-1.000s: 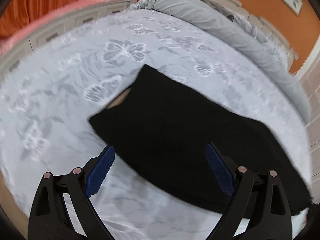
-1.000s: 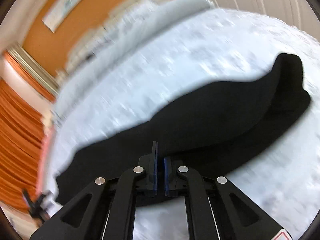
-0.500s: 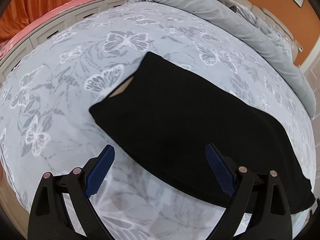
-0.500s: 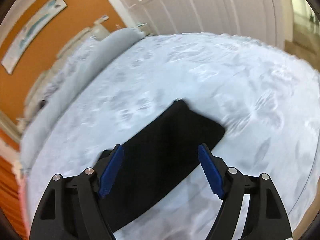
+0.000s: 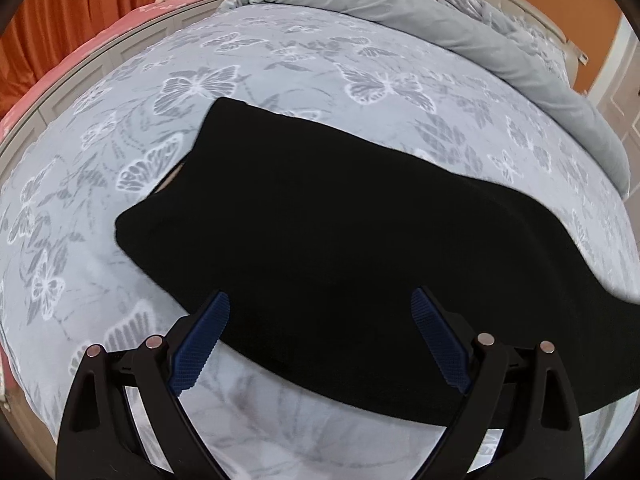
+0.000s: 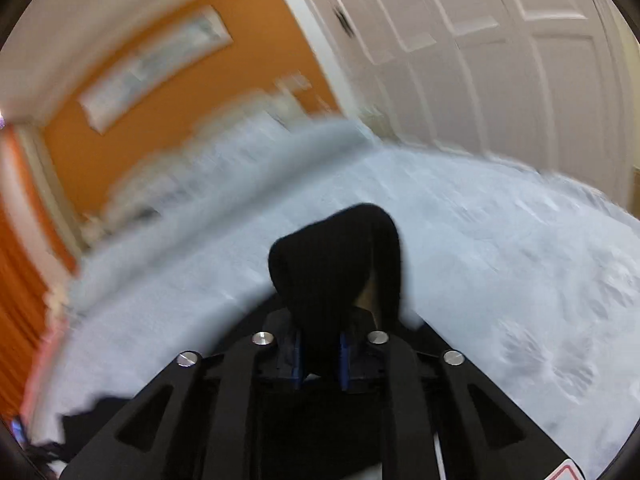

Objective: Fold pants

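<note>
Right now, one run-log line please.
left tool open over pants | right tool shut on pants, raised | bed

The black pants lie flat and long on the bed, right ahead of the open left gripper. One bunched-up end sticks up, pinched in the right gripper.

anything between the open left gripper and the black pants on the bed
Nothing visible. The left hand-held gripper hangs open right over the near edge of the black pants, with only butterfly bedspread beneath.
</note>
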Available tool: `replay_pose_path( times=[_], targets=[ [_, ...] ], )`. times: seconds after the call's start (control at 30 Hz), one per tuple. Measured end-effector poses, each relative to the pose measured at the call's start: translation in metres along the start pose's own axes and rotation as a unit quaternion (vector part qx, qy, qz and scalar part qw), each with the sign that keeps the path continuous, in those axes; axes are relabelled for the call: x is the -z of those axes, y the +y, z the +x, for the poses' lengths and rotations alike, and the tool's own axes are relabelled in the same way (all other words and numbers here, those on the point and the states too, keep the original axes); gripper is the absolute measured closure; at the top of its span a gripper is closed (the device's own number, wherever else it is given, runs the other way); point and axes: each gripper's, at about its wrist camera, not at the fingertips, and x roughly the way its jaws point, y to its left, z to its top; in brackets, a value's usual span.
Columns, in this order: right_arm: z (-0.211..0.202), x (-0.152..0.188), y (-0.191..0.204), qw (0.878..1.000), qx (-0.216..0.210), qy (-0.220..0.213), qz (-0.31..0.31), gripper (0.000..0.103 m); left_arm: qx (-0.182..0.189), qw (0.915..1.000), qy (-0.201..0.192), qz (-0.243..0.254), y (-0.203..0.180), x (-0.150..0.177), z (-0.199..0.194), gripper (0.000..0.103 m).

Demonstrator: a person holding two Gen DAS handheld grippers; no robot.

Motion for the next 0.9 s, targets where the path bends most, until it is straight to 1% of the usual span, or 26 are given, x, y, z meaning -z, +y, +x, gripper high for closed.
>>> replay_pose_path(
  times=[0.03, 0.07, 0.1, 0.17, 0.2, 0.23, 0.27, 0.3, 0.33, 0.37, 0.4, 0.43, 0.47, 0.5, 0.53, 0.57, 0.6, 0.63, 0.67, 0.7, 0.73, 0.77, 0.8, 0.83, 0.9],
  targets=[
    [0.026, 0.015, -0.022, 0.998, 0.027, 0.055, 0.028, 0.089, -0.002, 1.0, 0.001, 0.004, -0.003, 0.0, 0.002, 0.013],
    [0.046, 0.03, -0.04, 0.992, 0.051, 0.101, 0.047, 0.089, -0.002, 1.0, 0.002, 0.007, -0.005, 0.001, 0.002, 0.013],
    [0.061, 0.045, -0.052, 0.987, 0.068, 0.139, 0.05, 0.088, -0.002, 1.0, 0.003, 0.009, -0.006, 0.001, 0.003, 0.013],
    [0.059, 0.044, -0.044, 0.989, 0.071, 0.126, 0.02, 0.083, 0.002, 0.9999, 0.004, 0.012, -0.008, 0.002, 0.002, 0.013],
    [0.056, 0.04, -0.036, 0.99, 0.07, 0.123, 0.006, 0.076, 0.003, 0.9999, 0.004, 0.014, -0.009, 0.002, 0.002, 0.013],
    [0.051, 0.037, -0.031, 0.991, 0.064, 0.115, 0.006, 0.059, 0.0, 0.9999, 0.002, 0.015, -0.009, 0.002, 0.002, 0.013],
    [0.053, 0.035, -0.03, 0.992, 0.056, 0.111, 0.017, 0.048, -0.005, 0.9999, 0.002, 0.015, -0.01, 0.003, 0.002, 0.013],
    [0.052, 0.035, -0.031, 0.992, 0.05, 0.109, 0.029, 0.031, -0.011, 0.9999, 0.004, 0.013, -0.009, 0.002, 0.004, 0.013],
    [0.053, 0.036, -0.033, 0.992, 0.047, 0.109, 0.044, 0.03, -0.014, 0.9998, 0.007, 0.007, -0.007, 0.002, 0.006, 0.013],
    [0.056, 0.035, -0.037, 0.991, 0.039, 0.115, 0.059, 0.03, -0.015, 0.9998, 0.012, 0.002, -0.005, 0.002, 0.008, 0.013],
    [0.059, 0.035, -0.042, 0.989, 0.026, 0.123, 0.079, 0.032, -0.013, 0.9997, 0.019, -0.007, -0.002, 0.002, 0.01, 0.012],
    [0.059, 0.033, -0.047, 0.987, 0.006, 0.12, 0.104, 0.061, -0.008, 0.9994, 0.028, -0.019, 0.004, 0.002, 0.013, 0.013],
    [0.055, 0.029, -0.048, 0.987, -0.016, 0.107, 0.119, 0.08, -0.003, 0.9988, 0.037, -0.032, 0.011, 0.002, 0.016, 0.013],
    [0.048, 0.021, -0.043, 0.988, -0.033, 0.093, 0.119, 0.092, 0.004, 0.9983, 0.041, -0.042, 0.016, 0.002, 0.018, 0.013],
    [0.038, 0.014, -0.038, 0.99, -0.049, 0.067, 0.113, 0.092, 0.022, 0.997, 0.047, -0.057, 0.025, 0.001, 0.019, 0.013],
    [0.019, 0.004, -0.031, 0.992, -0.076, 0.029, 0.1, 0.092, 0.038, 0.9958, 0.049, -0.067, 0.031, 0.002, 0.019, 0.013],
    [0.008, -0.002, -0.027, 0.992, -0.086, 0.009, 0.089, 0.092, 0.055, 0.9943, 0.051, -0.075, 0.036, 0.0, 0.018, 0.013],
    [-0.001, -0.004, -0.026, 0.995, -0.071, -0.007, 0.069, 0.084, 0.071, 0.9926, 0.052, -0.083, 0.042, -0.001, 0.017, 0.013],
    [0.002, -0.001, -0.031, 0.997, -0.038, -0.004, 0.064, 0.074, 0.091, 0.9902, 0.05, -0.093, 0.048, -0.002, 0.014, 0.013],
    [0.014, 0.008, -0.047, 0.997, 0.026, 0.025, 0.073, 0.061, 0.108, 0.9877, 0.049, -0.101, 0.054, -0.003, 0.012, 0.013],
    [0.022, 0.015, -0.058, 0.993, 0.07, 0.047, 0.083, 0.062, 0.128, 0.9844, 0.044, -0.113, 0.063, -0.005, 0.008, 0.013],
    [0.03, 0.025, -0.072, 0.985, 0.123, 0.076, 0.093, 0.062, 0.126, 0.9844, 0.038, -0.117, 0.068, -0.006, 0.005, 0.013],
    [0.03, 0.029, -0.078, 0.981, 0.145, 0.085, 0.099, 0.063, 0.111, 0.9862, 0.024, -0.12, 0.074, -0.008, 0.0, 0.013],
    [0.021, 0.028, -0.081, 0.979, 0.155, 0.074, 0.107, 0.062, 0.094, 0.9879, 0.006, -0.124, 0.085, -0.011, -0.007, 0.013],
    [-0.007, 0.017, -0.068, 0.982, 0.155, 0.024, 0.106, 0.062, 0.084, 0.9871, -0.003, -0.136, 0.1, -0.015, -0.012, 0.012]
  ],
)
